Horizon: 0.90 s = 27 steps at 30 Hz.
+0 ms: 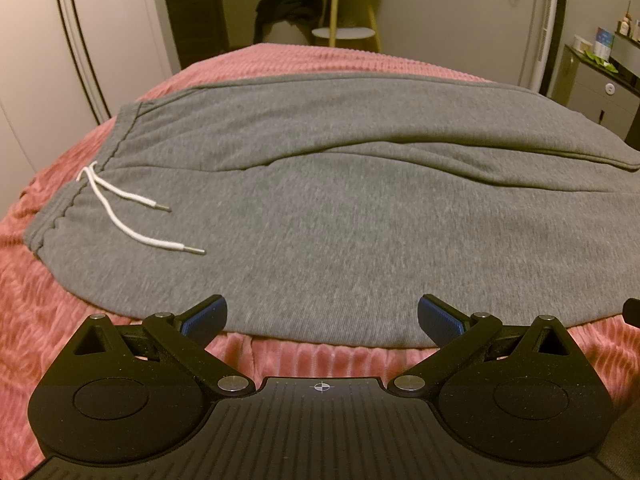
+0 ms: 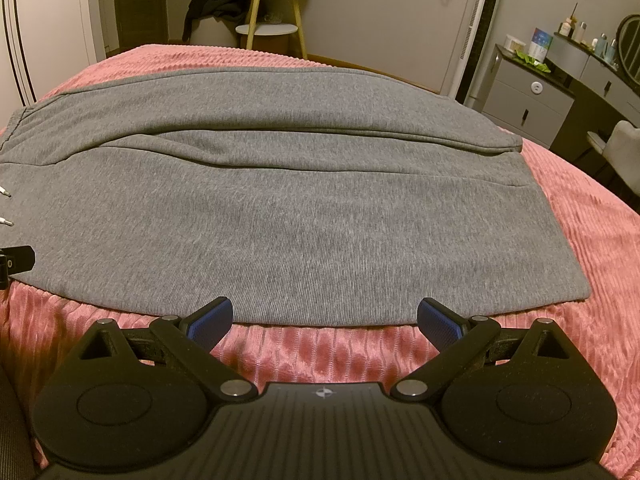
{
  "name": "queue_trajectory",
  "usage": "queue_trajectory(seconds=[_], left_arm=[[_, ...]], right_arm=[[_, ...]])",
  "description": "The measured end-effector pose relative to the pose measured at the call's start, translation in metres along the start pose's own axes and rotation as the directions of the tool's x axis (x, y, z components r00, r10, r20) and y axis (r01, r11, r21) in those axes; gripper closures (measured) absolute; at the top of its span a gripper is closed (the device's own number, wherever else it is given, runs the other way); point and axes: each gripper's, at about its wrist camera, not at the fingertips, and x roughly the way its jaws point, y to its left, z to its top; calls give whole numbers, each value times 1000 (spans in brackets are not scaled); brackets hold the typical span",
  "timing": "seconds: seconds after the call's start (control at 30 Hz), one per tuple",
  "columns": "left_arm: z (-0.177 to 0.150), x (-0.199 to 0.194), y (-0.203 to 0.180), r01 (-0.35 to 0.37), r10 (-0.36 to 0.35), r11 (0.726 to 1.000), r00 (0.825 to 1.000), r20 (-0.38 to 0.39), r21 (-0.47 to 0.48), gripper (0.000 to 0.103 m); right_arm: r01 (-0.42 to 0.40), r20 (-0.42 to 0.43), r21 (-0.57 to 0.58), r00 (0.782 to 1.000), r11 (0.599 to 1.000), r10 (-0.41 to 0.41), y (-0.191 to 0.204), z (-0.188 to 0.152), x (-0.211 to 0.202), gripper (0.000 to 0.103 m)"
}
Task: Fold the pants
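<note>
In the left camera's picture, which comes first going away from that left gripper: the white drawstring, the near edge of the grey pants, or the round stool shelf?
From the left gripper:
1. Grey pants, near edge directly ahead.
2. White drawstring, ahead-left on the waistband.
3. Round stool shelf, beyond the bed.

Grey pants (image 1: 320, 208): soft matt knit cloth with a fine rib, with a white woven cord (image 1: 120, 216) tipped in shiny metal at 9 o'clock. Pink bedspread (image 2: 592, 248): plush cloth in raised ridges with a slight sheen. Left gripper (image 1: 322, 318) and right gripper (image 2: 325, 318): matt speckled black plastic, shiny metal pivot pins, blue ribbed pads (image 2: 438, 320); stool (image 2: 276, 8) at 12 o'clock with pale wooden legs.
</note>
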Motion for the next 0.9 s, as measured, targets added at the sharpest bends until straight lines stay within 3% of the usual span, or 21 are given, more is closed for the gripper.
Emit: queue_trajectory(seconds=[0.9], left_arm=[[0,0,0,0,0,1000,1000,-2,-1,0]], right_arm=[[0,-4,8,1000,1000,0,0,1,2,4]])
